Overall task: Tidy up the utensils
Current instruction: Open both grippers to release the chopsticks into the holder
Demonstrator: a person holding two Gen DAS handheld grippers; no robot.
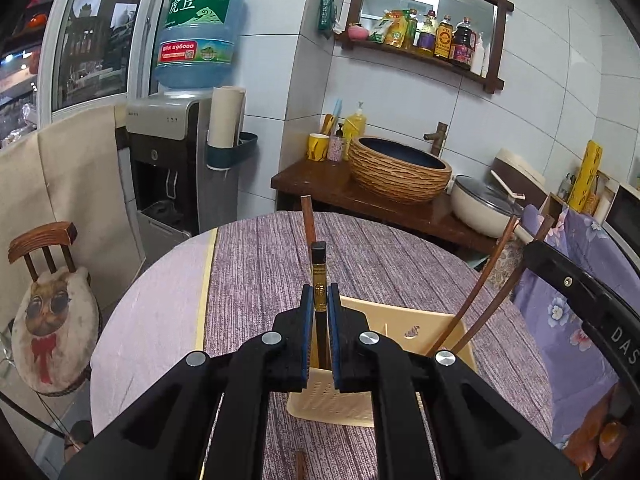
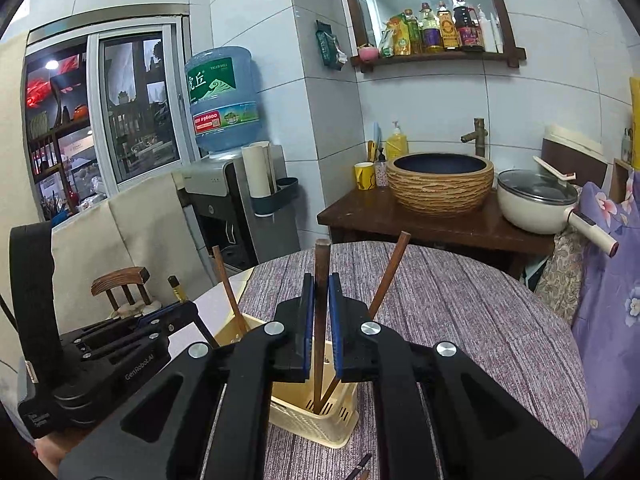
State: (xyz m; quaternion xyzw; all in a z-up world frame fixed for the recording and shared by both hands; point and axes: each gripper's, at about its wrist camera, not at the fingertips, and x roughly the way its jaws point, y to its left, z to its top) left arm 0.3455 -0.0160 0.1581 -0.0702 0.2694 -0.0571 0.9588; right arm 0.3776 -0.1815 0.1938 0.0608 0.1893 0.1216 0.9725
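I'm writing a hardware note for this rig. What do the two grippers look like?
Both are matte black plastic with angular linkage arms, round silver pivot bolts and blue pads on the fingers. Seen from the right wrist, the left gripper has a tall black handle and white "GenRobot.AI" lettering. No cables or sleeves show.

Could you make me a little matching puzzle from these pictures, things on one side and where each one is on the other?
Things:
1. black chopstick with gold band
2. thick brown wooden chopstick
3. cream plastic utensil basket
4. blue water jug

Places:
A. on the purple tablecloth
B. in the right hand-held gripper
C. atop the dispenser
D. in the left hand-held gripper

Pairs: 1-D, 2-B, 3-A, 4-C
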